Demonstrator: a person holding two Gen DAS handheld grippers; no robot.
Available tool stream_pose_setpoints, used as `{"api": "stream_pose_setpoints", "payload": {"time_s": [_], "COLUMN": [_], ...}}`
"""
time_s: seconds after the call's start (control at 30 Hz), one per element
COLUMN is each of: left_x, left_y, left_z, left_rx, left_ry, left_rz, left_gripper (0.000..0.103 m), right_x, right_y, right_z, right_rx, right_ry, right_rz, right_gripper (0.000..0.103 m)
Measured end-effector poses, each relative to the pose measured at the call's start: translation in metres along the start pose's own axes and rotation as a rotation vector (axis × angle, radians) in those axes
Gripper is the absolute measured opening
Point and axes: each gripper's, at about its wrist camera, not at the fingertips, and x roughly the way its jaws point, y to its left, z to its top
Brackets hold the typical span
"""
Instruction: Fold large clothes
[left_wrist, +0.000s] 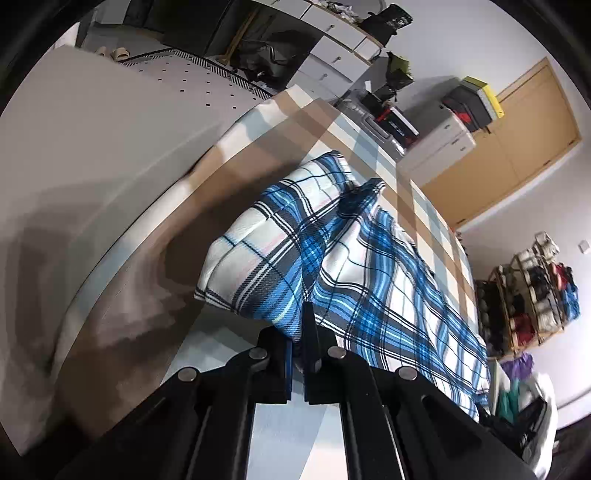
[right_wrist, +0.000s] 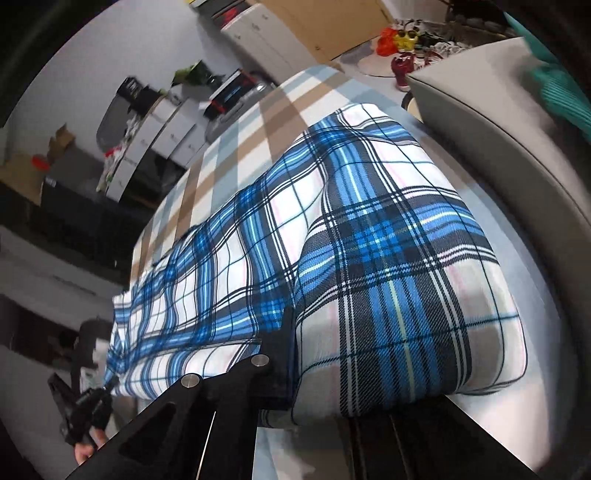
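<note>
A bed with a beige, white and pale blue checked sheet (left_wrist: 369, 140) carries the work, a grey headboard or wall running along one long side. Spread along it lies the blue plaid garment (right_wrist: 332, 229), a large cloth reaching down the bed toward its far edge, with the near end doubled into a thick, rounded fold close to the sheet's near edge. The step in hand looks like carrying a gripped edge over to make the next fold; the next move calls for both grippers travelling together so the fold lands square. The left gripper (left_wrist: 301, 332) has its jaws nearly closed, pinching a bunched edge of the plaid. The right gripper (right_wrist: 291, 354) is also clamped on cloth, which drapes over and hides one finger.
</note>
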Motion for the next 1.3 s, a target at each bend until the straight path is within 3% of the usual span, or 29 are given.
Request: {"api": "stream_pose_setpoints", "payload": {"time_s": [0.07, 0.13, 0.17, 0.2, 0.23, 0.27, 0.3, 0.37, 0.43, 0.5, 0.6, 0.7, 0.77, 0.8, 0.83, 0.9, 0.97, 1.03, 1.2, 1.3], "left_x": [-0.010, -0.007, 0.000, 0.008, 0.015, 0.014, 0.010, -0.006, -0.022, -0.035, -0.036, -0.025, -0.003, 0.013, 0.036, 0.083, 0.118, 0.143, 0.170, 0.172], "left_y": [0.007, 0.015, 0.018, 0.020, 0.023, 0.025, 0.025, 0.018, 0.009, -0.009, -0.036, -0.067, -0.087, -0.096, -0.105, -0.118, -0.126, -0.127, -0.131, -0.123], "left_z": [-0.012, -0.020, -0.022, -0.023, -0.025, -0.027, -0.026, -0.021, -0.013, 0.000, 0.021, 0.060, 0.089, 0.100, 0.109, 0.120, 0.121, 0.120, 0.120, 0.111], "left_rx": [-0.012, -0.041, -0.059, -0.068, -0.077, -0.079, -0.059, 0.019, 0.088, 0.183, 0.296, 0.388, 0.449, 0.491, 0.552, 0.678, 0.823, 0.922, 1.066, 1.148], "left_ry": [0.006, 0.080, 0.142, 0.219, 0.282, 0.297, 0.287, 0.232, 0.174, 0.125, 0.099, 0.031, 0.027, 0.070, 0.163, 0.310, 0.349, 0.392, 0.462, 0.505], "left_rz": [-0.019, -0.013, -0.004, -0.003, -0.029, -0.059, -0.065, -0.043, -0.035, -0.027, -0.010, 0.063, 0.088, 0.088, 0.090, 0.192, 0.279, 0.283, 0.200, 0.230], "left_gripper": [0.000, 0.004, 0.011, 0.032, 0.041, 0.041, 0.042, 0.050, 0.071, 0.075, 0.075, 0.075, 0.077, 0.081, 0.081, 0.081, 0.081, 0.081, 0.079, 0.050], "right_x": [-0.011, -0.017, -0.019, -0.021, -0.023, -0.025, -0.027, -0.041, -0.052, -0.063, -0.071, -0.068, -0.067, -0.066, -0.064, -0.055, -0.042, -0.030, -0.016, -0.017], "right_y": [-0.003, -0.006, -0.008, -0.011, -0.014, -0.020, -0.024, -0.031, -0.022, -0.001, 0.037, 0.081, 0.107, 0.115, 0.126, 0.142, 0.148, 0.147, 0.133, 0.135], "right_z": [-0.013, -0.020, -0.022, -0.023, -0.023, -0.023, -0.024, -0.033, -0.043, -0.058, -0.078, -0.093, -0.104, -0.108, -0.110, -0.109, -0.109, -0.108, -0.109, -0.113], "right_rx": [-0.017, -0.026, -0.025, -0.014, 0.012, 0.053, 0.096, 0.183, 0.173, 0.121, 0.035, -0.078, -0.155, -0.181, -0.219, -0.276, -0.291, -0.286, -0.229, -0.258], "right_ry": [0.016, 0.022, 0.020, 0.014, 0.009, 0.012, 0.016, -0.022, -0.063, -0.127, -0.197, -0.172, -0.180, -0.185, -0.193, -0.217, -0.224, -0.210, -0.126, -0.107], "right_rz": [-0.003, -0.016, -0.035, -0.055, -0.067, -0.079, -0.103, -0.094, -0.044, -0.030, 0.010, 0.049, 0.089, 0.107, 0.141, 0.188, 0.219, 0.253, 0.309, 0.294], "right_gripper": [0.005, 0.007, 0.013, 0.017, 0.030, 0.054, 0.069, 0.069, 0.069, 0.078, 0.081, 0.082, 0.082, 0.084, 0.086, 0.089, 0.089, 0.089, 0.089, 0.089]}}
